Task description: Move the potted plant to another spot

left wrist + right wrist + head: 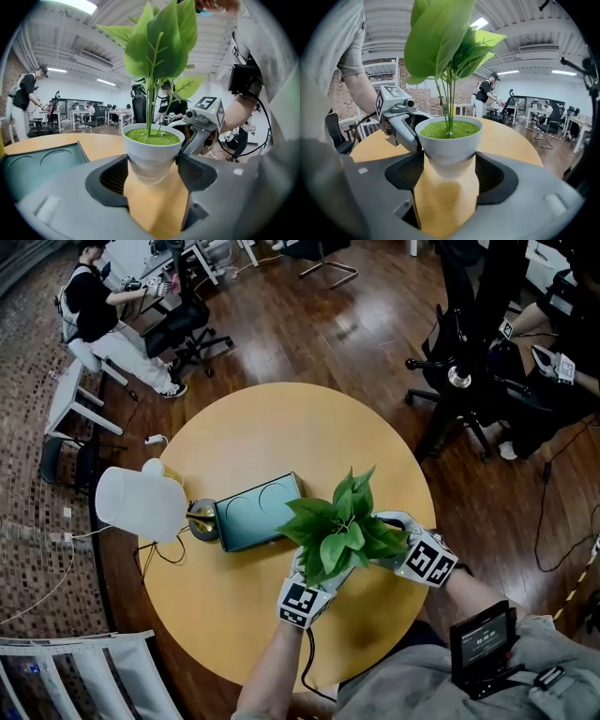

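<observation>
The potted plant [342, 526] has broad green leaves in a white pot [152, 147] with green moss on top. It sits over the near right part of the round wooden table [244, 427]. My left gripper [153, 173] is shut on the pot's narrow lower part, its pads pressing both sides. My right gripper [450, 173] grips the same pot [449, 140] from the opposite side. In the head view the leaves hide both sets of fingertips. The left gripper [319, 577] is at the plant's near left and the right gripper [389, 540] at its right. The pot's base looks slightly above the tabletop.
A teal tray [258, 512] lies just left of the plant. A white jug [141, 502] and a small dark round object [202, 519] stand at the table's left edge. A black stand [459, 381] and office chairs surround the table, and a person [94, 306] sits at the far left.
</observation>
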Demonstrator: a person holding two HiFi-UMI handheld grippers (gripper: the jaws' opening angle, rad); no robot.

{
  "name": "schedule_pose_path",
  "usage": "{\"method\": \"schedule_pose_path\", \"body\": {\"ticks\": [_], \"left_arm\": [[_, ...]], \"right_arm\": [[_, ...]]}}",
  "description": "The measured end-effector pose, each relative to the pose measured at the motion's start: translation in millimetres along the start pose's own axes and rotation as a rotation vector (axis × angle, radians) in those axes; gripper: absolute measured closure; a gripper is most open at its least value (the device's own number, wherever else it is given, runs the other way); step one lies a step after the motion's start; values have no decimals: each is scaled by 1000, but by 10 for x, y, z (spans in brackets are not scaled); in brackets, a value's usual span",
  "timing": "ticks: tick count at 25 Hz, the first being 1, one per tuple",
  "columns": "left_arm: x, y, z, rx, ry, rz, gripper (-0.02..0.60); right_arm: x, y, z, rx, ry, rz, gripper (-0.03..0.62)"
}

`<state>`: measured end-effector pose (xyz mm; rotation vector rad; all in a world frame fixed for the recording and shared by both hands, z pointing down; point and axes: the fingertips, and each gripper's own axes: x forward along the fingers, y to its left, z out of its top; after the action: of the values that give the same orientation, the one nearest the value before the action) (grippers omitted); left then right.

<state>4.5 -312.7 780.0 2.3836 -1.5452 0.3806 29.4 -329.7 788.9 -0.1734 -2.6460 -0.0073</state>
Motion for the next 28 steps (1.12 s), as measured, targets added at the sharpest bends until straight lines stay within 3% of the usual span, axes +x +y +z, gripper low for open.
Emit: {"method": "schedule_pose_path", "body": {"ticks": [10,17,23,28], "left_arm": [[-395,18,689,82,-64,88,247],[-849,-190,823,100,-92,142,249],[-1417,-83,926,101,-111,185,249],[-1487,-41,874,81,-89,223,249]], "right_arm": [[-240,53,724,-73,-76,12,264],[-324,433,972,-110,-105,38,264],[-142,808,1405,-132,-112,72,264],[-38,830,1409,-147,-110,107,264]]}}
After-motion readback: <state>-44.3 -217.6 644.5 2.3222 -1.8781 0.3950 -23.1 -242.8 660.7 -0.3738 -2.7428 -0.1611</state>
